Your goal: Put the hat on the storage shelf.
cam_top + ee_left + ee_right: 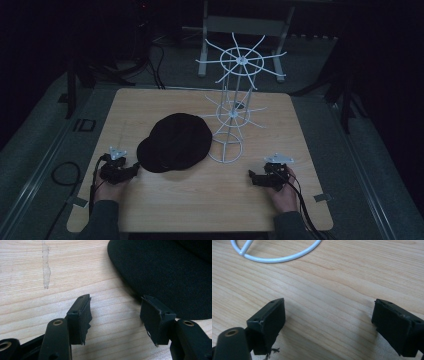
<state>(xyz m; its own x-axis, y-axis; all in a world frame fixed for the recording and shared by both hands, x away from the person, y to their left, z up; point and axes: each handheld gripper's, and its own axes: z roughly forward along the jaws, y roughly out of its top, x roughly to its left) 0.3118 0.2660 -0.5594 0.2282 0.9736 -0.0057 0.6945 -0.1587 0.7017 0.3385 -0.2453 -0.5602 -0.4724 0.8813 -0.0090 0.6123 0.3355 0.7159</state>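
The table is carrying a white wire rack standing ahead of the right gripper, and a black cap lying just ahead-right of the left gripper. Both grippers are gaping, seemingly holding nothing, the left one's jaw apparently nearly touching the cap's brim.

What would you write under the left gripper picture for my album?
The open left gripper hovers over the wooden table, right beside the black cap.

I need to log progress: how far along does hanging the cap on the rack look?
Nothing looks done: the black cap lies flat on the table beside the white wire rack. Both tools, left and right, are open and empty. Grasping and hanging remain.
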